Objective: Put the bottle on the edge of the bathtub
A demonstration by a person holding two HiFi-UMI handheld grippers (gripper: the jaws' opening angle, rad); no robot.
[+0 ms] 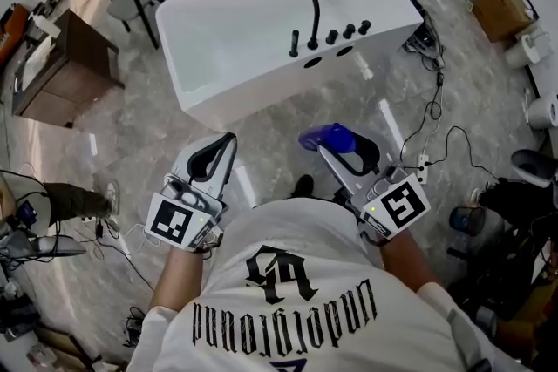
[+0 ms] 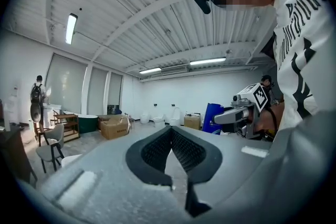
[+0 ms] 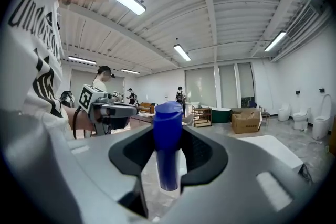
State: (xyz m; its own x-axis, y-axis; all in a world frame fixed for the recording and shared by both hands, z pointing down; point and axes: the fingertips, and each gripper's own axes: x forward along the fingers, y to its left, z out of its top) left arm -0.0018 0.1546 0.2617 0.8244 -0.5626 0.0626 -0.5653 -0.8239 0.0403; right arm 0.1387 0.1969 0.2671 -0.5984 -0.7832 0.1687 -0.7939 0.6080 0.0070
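Blue plastic bottle (image 3: 167, 134), carried, not on the tub.
Right gripper (image 1: 342, 149) clamped on the bottle's body, over grey marble floor (image 1: 131, 131), apart from the white freestanding bathtub (image 1: 235, 30) with curved black tap (image 1: 307, 9). Left gripper (image 1: 212, 159): jaws together, empty.

You stand short of the bathtub (image 1: 228, 29), both arms bent at the elbow and reaching forward from your sides toward its near wall. Your left forearm (image 1: 178, 281) and right forearm (image 1: 408, 260) are bare. Your left gripper (image 1: 227, 138) points at the tub, its jaws brought together at the tips and empty. Your right gripper (image 1: 335, 149) is held about level with it, nearer the tub's tap end and angled inward, its pads closed on the blue bottle (image 1: 326, 136). Both grippers are well apart from the tub's rim, marker cubes turned up toward you
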